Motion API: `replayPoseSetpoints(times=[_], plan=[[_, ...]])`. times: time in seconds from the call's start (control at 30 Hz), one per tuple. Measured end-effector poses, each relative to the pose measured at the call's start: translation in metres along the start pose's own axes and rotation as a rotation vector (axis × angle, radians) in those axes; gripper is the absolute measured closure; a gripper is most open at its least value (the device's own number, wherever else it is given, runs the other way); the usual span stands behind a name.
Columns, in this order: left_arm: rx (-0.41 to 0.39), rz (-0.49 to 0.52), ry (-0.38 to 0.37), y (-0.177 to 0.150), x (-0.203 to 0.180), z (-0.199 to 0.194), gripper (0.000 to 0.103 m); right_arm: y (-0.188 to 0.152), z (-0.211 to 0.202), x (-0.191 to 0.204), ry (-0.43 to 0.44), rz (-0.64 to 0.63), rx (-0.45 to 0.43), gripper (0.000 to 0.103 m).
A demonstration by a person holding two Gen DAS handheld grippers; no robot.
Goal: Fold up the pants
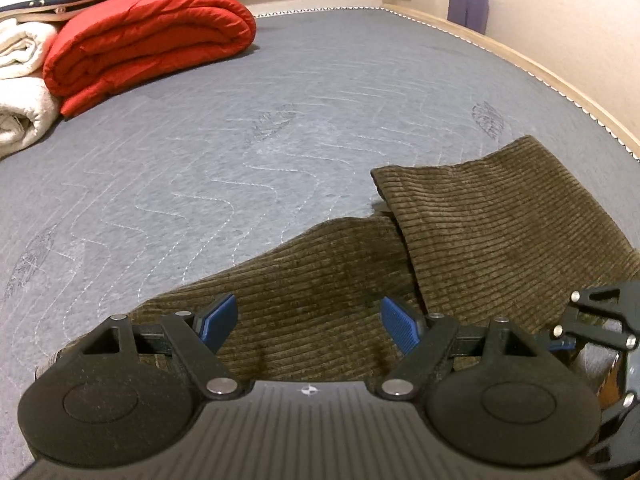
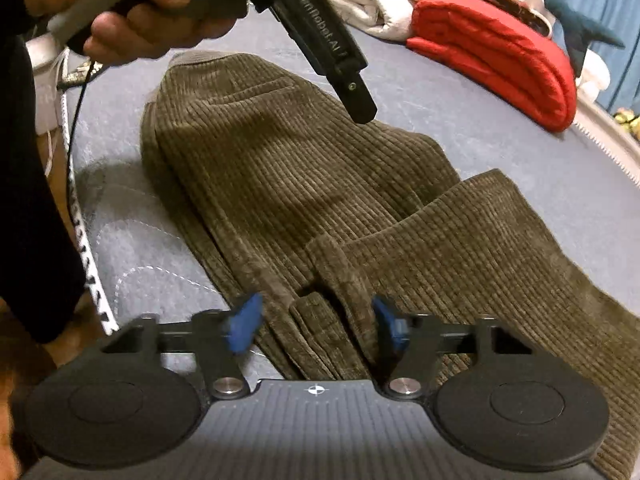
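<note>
**Corduroy pants half-folded on the mattress**

The olive corduroy pants (image 2: 288, 168) are lying on the grey quilted mattress (image 1: 240, 128), legs doubled back. Both the left hand-held gripper (image 1: 310, 322) and right hand-held gripper (image 2: 316, 322) are hovering with fingers apart (gripping nothing) over the cloth.

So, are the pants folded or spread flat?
Partly folded: the pants have one end doubled back on top, on the bed.

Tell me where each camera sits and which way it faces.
Left wrist: rides the left tool, low over the olive corduroy pants, facing across the grey mattress toward the red quilt; the right tool's linkage shows at right.
Right wrist: rides the right tool, looking along the pants; a hand holds the other tool.
Shared: pants, mattress, quilt.
</note>
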State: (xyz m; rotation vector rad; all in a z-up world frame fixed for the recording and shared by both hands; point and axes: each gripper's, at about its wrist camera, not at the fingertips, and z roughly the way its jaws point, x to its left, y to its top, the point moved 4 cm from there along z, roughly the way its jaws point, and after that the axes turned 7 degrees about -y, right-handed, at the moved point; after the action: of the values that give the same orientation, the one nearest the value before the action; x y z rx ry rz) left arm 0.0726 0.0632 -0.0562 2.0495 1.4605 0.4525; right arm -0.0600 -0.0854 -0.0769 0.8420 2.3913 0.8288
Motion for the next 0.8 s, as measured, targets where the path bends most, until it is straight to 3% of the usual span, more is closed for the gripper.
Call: replayPoseSetpoints(times=[0.13,0.27,0.57,0.8], plan=[[0.009,0.001,0.002,-0.002,0.002,0.001,0.020,0.003,-0.001,-0.011,0.030,0.075,-0.001,0.051],[0.011,0.003,0.005,-0.003,0.003,0.001,0.020,0.005,-0.007,-0.012,0.052,0.087,-0.010,0.042],[0.006,0.008,0.001,-0.003,0.002,0.000,0.020,-0.002,0.002,0.001,-0.026,-0.017,0.006,0.040],[0.006,0.011,0.002,-0.002,0.002,-0.001,0.020,0.004,-0.004,-0.009,0.000,0.057,-0.003,0.040]])
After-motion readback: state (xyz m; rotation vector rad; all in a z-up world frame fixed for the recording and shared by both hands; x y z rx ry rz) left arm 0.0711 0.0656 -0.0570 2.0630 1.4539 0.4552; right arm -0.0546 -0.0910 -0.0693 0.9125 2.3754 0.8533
